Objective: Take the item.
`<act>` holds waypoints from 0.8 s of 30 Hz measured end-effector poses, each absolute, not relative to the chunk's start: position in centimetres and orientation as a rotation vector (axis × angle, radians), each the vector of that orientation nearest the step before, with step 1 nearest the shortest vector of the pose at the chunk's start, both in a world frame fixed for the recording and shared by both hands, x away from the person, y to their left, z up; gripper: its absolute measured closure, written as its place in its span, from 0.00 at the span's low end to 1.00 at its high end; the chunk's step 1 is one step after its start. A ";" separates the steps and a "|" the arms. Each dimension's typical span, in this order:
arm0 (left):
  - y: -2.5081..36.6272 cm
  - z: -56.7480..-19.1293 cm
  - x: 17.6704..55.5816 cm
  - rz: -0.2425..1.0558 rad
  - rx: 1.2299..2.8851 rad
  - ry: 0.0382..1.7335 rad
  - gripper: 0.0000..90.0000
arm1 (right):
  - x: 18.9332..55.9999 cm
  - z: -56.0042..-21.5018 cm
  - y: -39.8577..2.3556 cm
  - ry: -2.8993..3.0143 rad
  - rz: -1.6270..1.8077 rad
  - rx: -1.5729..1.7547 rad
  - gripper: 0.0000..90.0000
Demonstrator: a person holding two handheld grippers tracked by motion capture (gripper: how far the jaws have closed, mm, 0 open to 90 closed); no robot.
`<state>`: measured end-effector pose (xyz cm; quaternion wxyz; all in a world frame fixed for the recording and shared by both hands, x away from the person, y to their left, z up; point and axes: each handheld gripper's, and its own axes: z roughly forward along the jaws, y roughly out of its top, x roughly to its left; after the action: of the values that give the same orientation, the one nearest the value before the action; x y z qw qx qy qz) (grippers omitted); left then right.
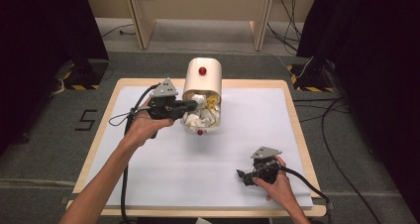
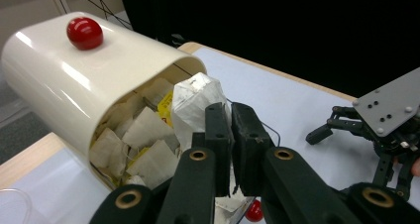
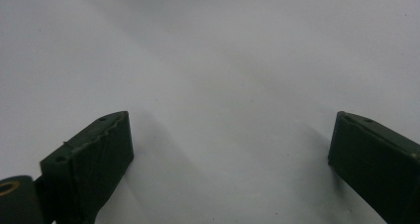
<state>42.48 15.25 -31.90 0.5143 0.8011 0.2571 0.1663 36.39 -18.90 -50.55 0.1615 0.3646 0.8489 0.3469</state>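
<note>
From the high view I see the cream canister (image 1: 202, 76) lying on its side at the far middle of the white sheet (image 1: 163, 169), open mouth toward me, tea bags (image 1: 203, 116) spilling onto its clear lid (image 1: 200, 130) just below. My left gripper (image 1: 189, 105) sits at the mouth's left edge; my right gripper (image 1: 246, 177) is well apart, near and right of the canister. In the left gripper view the jaws look pressed nearly together, just in front of a white tea bag (image 2: 198, 102) standing out of the mouth; I cannot tell whether they pinch it. The canister's long axis runs away up-left from the jaws. In the right gripper view my jaws stand spread wide over bare sheet, so I judge the left hand far nearer.
</note>
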 end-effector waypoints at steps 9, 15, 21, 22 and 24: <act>18.9 -30.7 42.1 0.428 1.879 0.665 0.95 | 36.4 -50.5 -18.9 2.423 0.990 1.040 0.04; 21.1 -30.5 42.2 0.461 1.849 0.711 0.95 | 36.4 -50.6 -18.9 2.422 0.992 1.042 0.04; 23.3 -31.0 43.1 0.535 1.846 0.793 0.95 | 36.4 -50.5 -18.9 2.423 0.990 1.041 0.04; 23.5 -31.2 43.3 0.546 1.853 0.804 0.95 | 36.4 -50.5 -18.9 2.423 0.990 1.042 0.04; 23.7 -31.8 44.0 0.573 1.873 0.835 0.95 | 36.4 -50.6 -18.9 2.423 0.990 1.041 0.04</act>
<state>44.04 23.73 -31.75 0.4849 0.7693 0.3429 0.2354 36.39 -18.90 -50.55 0.1618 0.3646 0.8488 0.3469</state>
